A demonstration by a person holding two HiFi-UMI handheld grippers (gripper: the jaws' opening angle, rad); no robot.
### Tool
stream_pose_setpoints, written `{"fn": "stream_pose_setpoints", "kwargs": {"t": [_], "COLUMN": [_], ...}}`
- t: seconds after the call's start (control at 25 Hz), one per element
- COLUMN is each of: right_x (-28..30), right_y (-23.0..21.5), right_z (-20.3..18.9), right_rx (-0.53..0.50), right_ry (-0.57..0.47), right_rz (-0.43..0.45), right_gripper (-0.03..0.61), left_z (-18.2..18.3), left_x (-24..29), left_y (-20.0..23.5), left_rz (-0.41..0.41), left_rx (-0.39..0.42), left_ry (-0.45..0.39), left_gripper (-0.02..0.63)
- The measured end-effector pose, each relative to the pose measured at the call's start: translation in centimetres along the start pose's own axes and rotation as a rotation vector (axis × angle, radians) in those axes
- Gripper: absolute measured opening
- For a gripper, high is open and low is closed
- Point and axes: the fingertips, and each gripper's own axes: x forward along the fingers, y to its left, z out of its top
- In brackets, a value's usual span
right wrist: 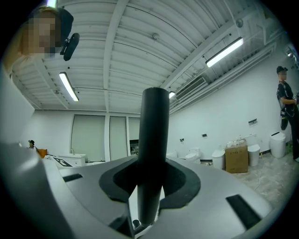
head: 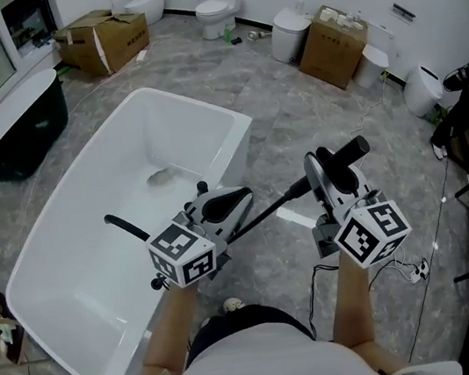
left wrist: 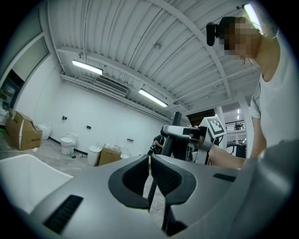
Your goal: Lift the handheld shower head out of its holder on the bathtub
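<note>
The right tool (head: 329, 168) is pinching the black handheld shower head (head: 351, 152). In the right gripper view the right tool's (right wrist: 152, 173) 2 dark jaws close on either side of the handle, and the shower head (right wrist: 154, 135) stands upright between them as a smooth black cylinder. In the head view it sits clear of the bathtub (head: 233, 124), in the air above the grey marbled floor (head: 293, 110) just off the tub's right-hand corner. Its free end sticks out to the right of the tool.

A black hose (head: 265, 212) runs from the shower head down and to the left, to the left tool (head: 235, 200). In the left gripper view the left tool's (left wrist: 150, 158) jaws are pressed together at their tips. The ribbed hose (left wrist: 152, 189) passes through the narrow gap just behind the tips. The same view shows the right tool off to the right, level with the left one. Both tools are held low in front of the person, each with its marker cube, left (head: 181, 253) and right (head: 372, 235), toward the body.

A curved black fitting (head: 125, 227) shows over the white tub's near rim, left of the left tool. Whether it is the holder cannot be told. A dark bathtub (head: 13, 139) stands at the far left. 2 cardboard boxes (head: 103, 39) (head: 334, 45) and a toilet (head: 214, 12) stand along the far wall.
</note>
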Motion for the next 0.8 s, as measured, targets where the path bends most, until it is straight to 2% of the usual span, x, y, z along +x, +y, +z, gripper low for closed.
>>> {"fn": "stream_pose_setpoints", "kwargs": {"t": [0.44,0.8], "right_x": [1.7,2.4], "right_y": [2.0,2.1], "right_z": [0.3,0.4], "right_rx": [-0.056,-0.044], "right_ry": [-0.007,-0.012], "right_rz": [0.027,0.031], "right_gripper": [0.115,0.115], "left_z": [-0.2,-0.2], "left_x": [-2.1,-2.5], "left_y": [1.3,1.5], "left_rz": [0.046,0.047], "left_rx": [-0.006,-0.008], "left_ry": [0.007,0.006], "left_gripper": [0.020,0.020]}}
